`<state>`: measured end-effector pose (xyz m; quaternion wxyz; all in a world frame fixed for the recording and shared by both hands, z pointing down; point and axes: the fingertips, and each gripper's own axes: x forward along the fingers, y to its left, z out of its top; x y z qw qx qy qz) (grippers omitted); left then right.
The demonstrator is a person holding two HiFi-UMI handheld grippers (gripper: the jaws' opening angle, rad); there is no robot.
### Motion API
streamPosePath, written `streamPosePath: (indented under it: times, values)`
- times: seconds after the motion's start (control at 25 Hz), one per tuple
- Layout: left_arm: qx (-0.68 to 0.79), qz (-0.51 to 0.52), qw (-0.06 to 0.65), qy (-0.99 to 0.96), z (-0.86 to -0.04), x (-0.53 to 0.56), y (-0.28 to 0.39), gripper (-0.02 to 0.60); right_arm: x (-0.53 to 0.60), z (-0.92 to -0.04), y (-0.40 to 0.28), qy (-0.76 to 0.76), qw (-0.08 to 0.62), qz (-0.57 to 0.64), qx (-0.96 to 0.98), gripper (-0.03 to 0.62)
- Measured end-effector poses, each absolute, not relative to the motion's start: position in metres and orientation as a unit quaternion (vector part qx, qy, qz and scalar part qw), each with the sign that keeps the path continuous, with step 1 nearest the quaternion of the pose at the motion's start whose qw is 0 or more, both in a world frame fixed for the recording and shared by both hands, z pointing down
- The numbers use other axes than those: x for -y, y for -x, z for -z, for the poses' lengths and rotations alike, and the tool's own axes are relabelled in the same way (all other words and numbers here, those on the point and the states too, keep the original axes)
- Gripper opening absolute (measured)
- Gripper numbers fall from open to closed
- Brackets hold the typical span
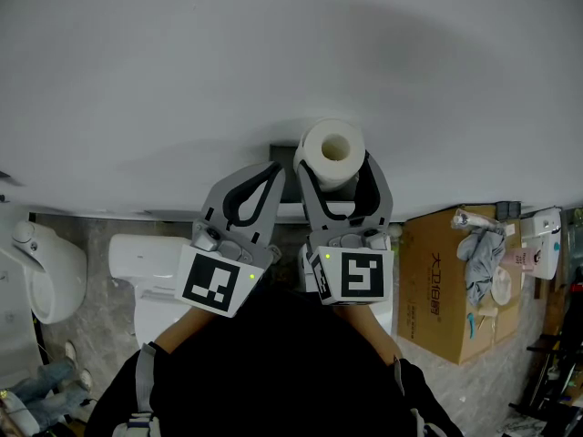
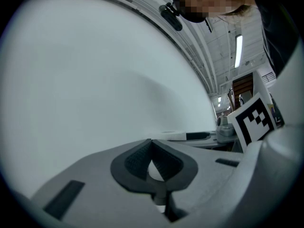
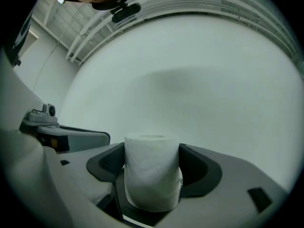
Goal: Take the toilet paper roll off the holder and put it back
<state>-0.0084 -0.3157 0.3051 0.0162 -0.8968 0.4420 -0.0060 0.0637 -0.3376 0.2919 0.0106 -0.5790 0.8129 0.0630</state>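
Two hand-held grippers, one toilet paper roll, plain white wall.

Right hand-held gripper (image 1: 334, 167): grey moulded plastic with dark ribbed pads, jaws parted to the roll's width and pressed on both of its sides. Toilet paper roll (image 1: 330, 151): a soft white cylinder held upright between those jaws, close to the wall (image 1: 182, 62), which is smooth, matt and unmarked. Left hand-held gripper (image 1: 271, 169): same make, jaws together at the tips, nothing between them, just beside the right one. Only the head view shows the roll's hollow end, a dark fitting (image 1: 284, 147) just left of the roll, the grey stone-patterned floor (image 1: 82, 235), a white ceramic toilet (image 1: 137, 262) and a brown cardboard box (image 1: 446, 280) topped with cloth. The right gripper view alone shows the paper's faintly crinkled surface.
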Motion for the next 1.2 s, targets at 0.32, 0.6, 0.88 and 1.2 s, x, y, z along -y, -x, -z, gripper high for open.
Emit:
streamPosePath:
  times: [0.32, 0.6, 0.88, 1.2]
  values:
    - [-0.441, 0.004, 0.015, 0.897, -0.305, 0.315, 0.009, 0.006, 0.337, -0.292, -0.062, 0.579, 0.012, -0.061, -0.813, 0.359]
    - [-0.441, 0.0, 0.022, 0.897, -0.303, 0.299, 0.002, 0.006, 0.319, -0.289, -0.066, 0.574, 0.026, -0.071, -0.815, 0.362]
    - [-0.44, -0.003, 0.027, 0.898, -0.301, 0.293, -0.003, 0.006, 0.311, -0.282, -0.072, 0.573, 0.038, -0.078, -0.815, 0.367]
    - [-0.437, -0.005, 0.029, 0.899, -0.299, 0.296, -0.003, 0.006, 0.305, -0.264, -0.076, 0.58, 0.05, -0.101, -0.807, 0.367]
